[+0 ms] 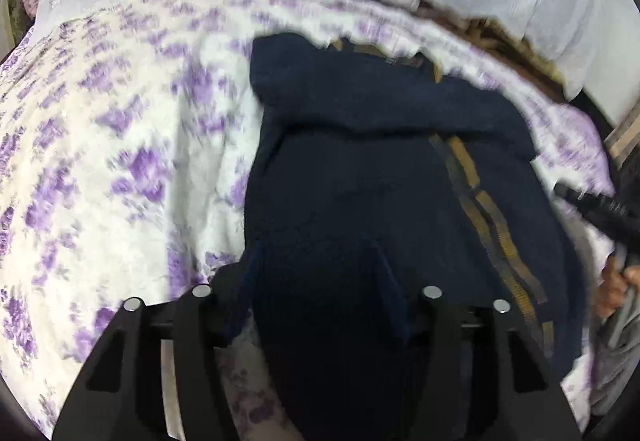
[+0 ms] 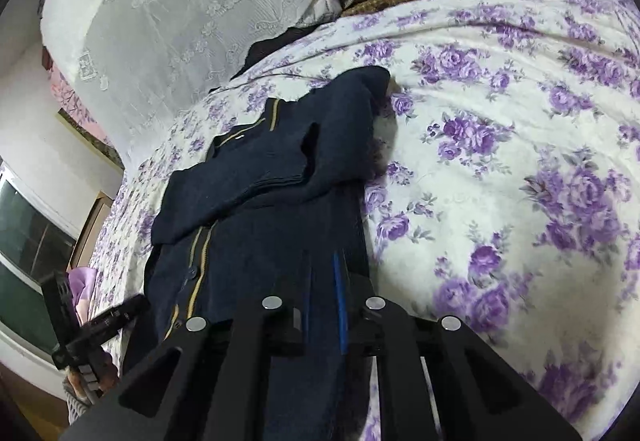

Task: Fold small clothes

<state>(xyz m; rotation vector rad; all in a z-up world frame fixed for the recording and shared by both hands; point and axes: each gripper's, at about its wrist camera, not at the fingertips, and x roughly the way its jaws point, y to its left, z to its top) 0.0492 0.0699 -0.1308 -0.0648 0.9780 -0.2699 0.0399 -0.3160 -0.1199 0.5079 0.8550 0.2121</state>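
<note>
Purple-flowered bedspread (image 2: 500,161) is lying under a navy cardigan (image 2: 256,201) that both my tools are gripping.

My left tool (image 1: 320,301) is pinching a bunched fold of the navy knit, its fingers closed in on the cloth. My right tool (image 2: 324,305) is clamping the cardigan's hem edge, the fabric running between its narrowed fingers. Beyond them the cardigan is lying on the bed, gold-trimmed placket (image 2: 202,257) showing, one sleeve (image 2: 352,113) folded across the body. White lace curtain (image 2: 180,13) is hanging behind the bed.
</note>
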